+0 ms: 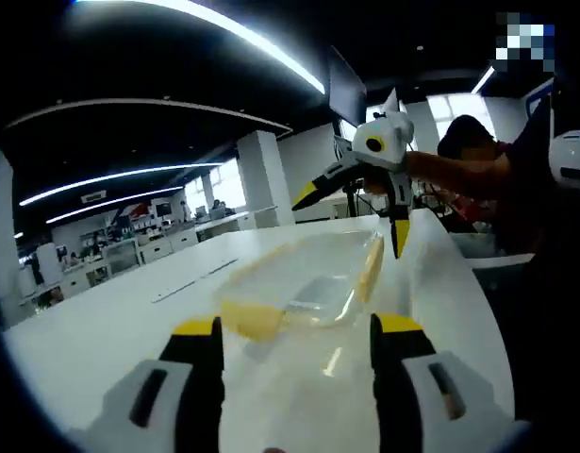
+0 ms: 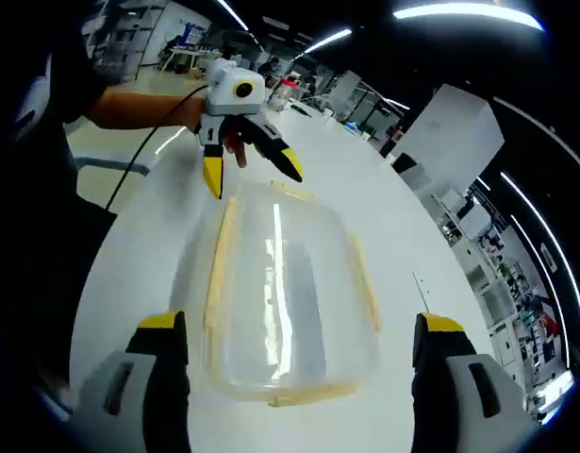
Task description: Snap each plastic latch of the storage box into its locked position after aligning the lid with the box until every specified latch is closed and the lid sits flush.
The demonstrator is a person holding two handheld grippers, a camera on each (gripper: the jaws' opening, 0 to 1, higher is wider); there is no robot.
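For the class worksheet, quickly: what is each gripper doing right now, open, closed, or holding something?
Left gripper: open, holding nothing, at one end of the clear storage box.
Right gripper: open, holding nothing, at the opposite end.

No text, label, brand, number or sign can be read anywhere in the left or right gripper view.

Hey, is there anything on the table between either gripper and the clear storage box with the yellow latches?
Nothing visible stands in the way. In the right gripper view, bare white table lies between the open right gripper and the storage box. The left gripper hangs open just past the box's far end, also unobstructed.
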